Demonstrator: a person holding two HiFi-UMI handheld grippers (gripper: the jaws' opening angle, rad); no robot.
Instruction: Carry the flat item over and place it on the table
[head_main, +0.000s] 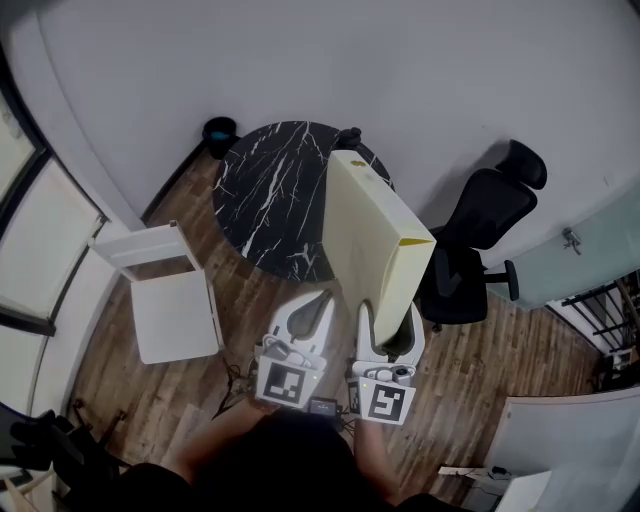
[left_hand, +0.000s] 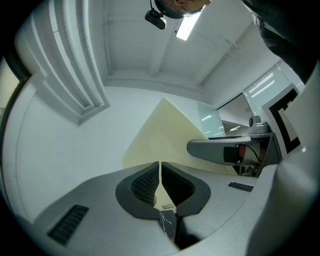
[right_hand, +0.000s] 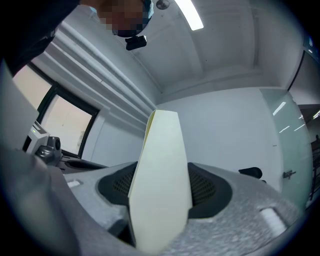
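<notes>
Head view: the right gripper (head_main: 388, 335) grasps the pale flat box (head_main: 372, 225), which hides the right edge of the black round table (head_main: 268, 195); the left gripper (head_main: 312, 312) is clenched, empty.

table (head_main: 270, 200): glossy black marble | box (head_main: 365, 230): matt cream cardboard | floor (head_main: 470, 370): wood

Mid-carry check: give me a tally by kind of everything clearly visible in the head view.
Grippers: 2 (left hand-held gripper, right hand-held gripper)
Boxes: 1 (flat pale yellow box)
Tables: 1 (round black marble table)
Chairs: 2 (white chair, black office chair)
Bins: 1 (black bin)
Total: 7
</notes>
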